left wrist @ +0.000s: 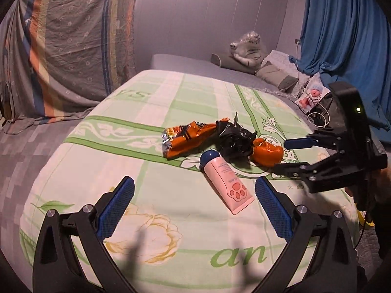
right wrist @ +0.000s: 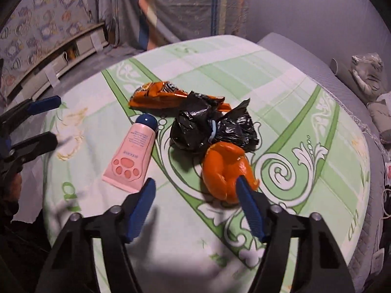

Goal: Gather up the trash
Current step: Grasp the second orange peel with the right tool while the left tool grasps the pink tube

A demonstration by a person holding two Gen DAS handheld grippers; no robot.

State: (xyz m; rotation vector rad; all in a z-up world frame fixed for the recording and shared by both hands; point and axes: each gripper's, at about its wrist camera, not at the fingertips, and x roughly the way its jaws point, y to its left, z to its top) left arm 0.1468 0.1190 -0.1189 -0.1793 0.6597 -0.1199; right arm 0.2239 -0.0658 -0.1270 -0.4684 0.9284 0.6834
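Orange peel (right wrist: 226, 168) beside right fingers (right wrist: 249, 210).

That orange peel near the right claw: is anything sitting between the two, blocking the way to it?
Nothing visible does. The right claw is open and the orange peel lies just ahead, by its right finger, with only bare sheet between. The black bag sits behind the peel and the pink tube off to the left.

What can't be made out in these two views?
- Tube label text: too small in both views.
- What the black bag holds: its own folds hide it.
- Part of the snack wrapper: the bag covers it in the right view.
- Any bin: not in view.
- Both grippers, left and right, open.
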